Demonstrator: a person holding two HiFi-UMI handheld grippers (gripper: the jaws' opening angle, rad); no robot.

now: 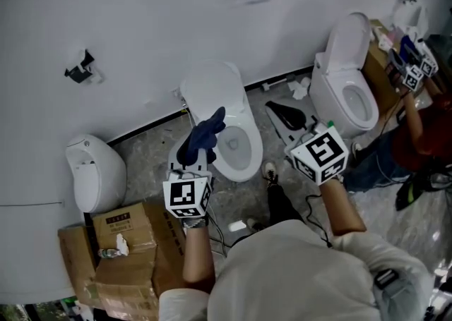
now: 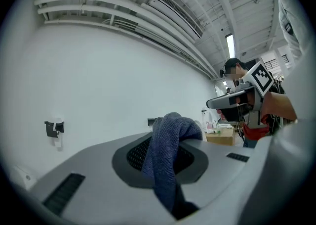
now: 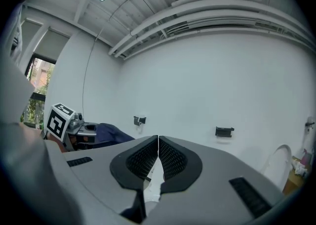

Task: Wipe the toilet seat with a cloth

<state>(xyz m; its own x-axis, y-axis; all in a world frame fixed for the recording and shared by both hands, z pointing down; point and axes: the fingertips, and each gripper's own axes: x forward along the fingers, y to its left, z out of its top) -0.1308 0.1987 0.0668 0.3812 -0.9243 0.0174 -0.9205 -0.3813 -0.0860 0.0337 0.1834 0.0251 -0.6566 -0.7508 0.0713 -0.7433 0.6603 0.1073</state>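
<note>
Standing against a white wall (image 1: 141,30), the toilet (image 1: 247,125) has its lid raised. The left gripper (image 2: 165,157) is clamped on a dark blue cloth (image 1: 203,136), which the head view shows over the bowl's left edge. The right gripper (image 3: 158,152) has its jaws pressed together, holding nothing.

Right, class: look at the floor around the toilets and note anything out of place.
A black, seat-like part lies loose on the floor between the middle toilet and the right toilet, detached from any bowl.
</note>
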